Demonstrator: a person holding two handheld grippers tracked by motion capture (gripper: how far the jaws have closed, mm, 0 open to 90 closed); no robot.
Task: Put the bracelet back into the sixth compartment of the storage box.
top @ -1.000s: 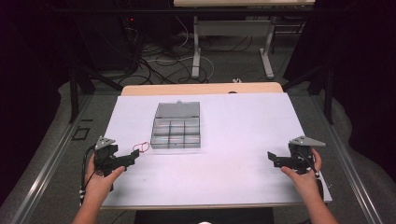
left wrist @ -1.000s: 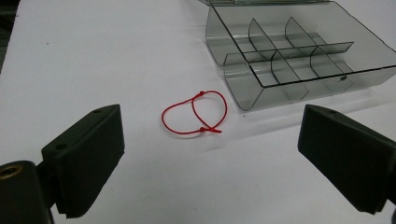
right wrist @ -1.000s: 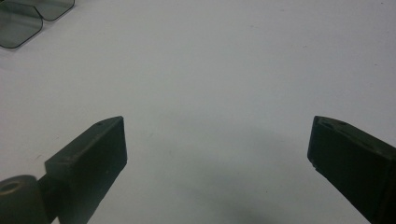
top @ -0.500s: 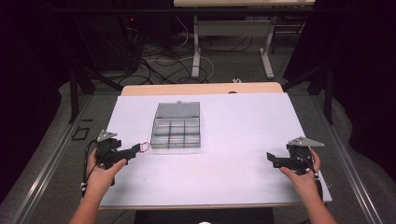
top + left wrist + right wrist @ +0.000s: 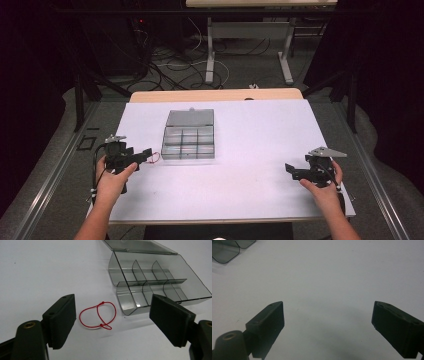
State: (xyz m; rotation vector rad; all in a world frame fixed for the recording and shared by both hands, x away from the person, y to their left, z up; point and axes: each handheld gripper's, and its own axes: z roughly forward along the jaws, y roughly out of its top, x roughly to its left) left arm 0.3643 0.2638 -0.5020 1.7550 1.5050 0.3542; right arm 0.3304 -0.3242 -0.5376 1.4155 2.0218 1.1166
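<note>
Red string loop [image 5: 98, 315] lain flat on tabletop [image 5: 250, 140], just beside compartment box [image 5: 152, 282], framed between spread jaws of left gripper [image 5: 120, 320]; right gripper [image 5: 300, 172] held well apart, jaws spread, empty.

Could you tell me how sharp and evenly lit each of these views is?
High view: soft, bright white table, surroundings nearly black. Left gripper view: red string loop and clear box sharp, near jaws slightly soft. Right gripper view: dim, jaws blurred, faint shadow on the table between them.
</note>
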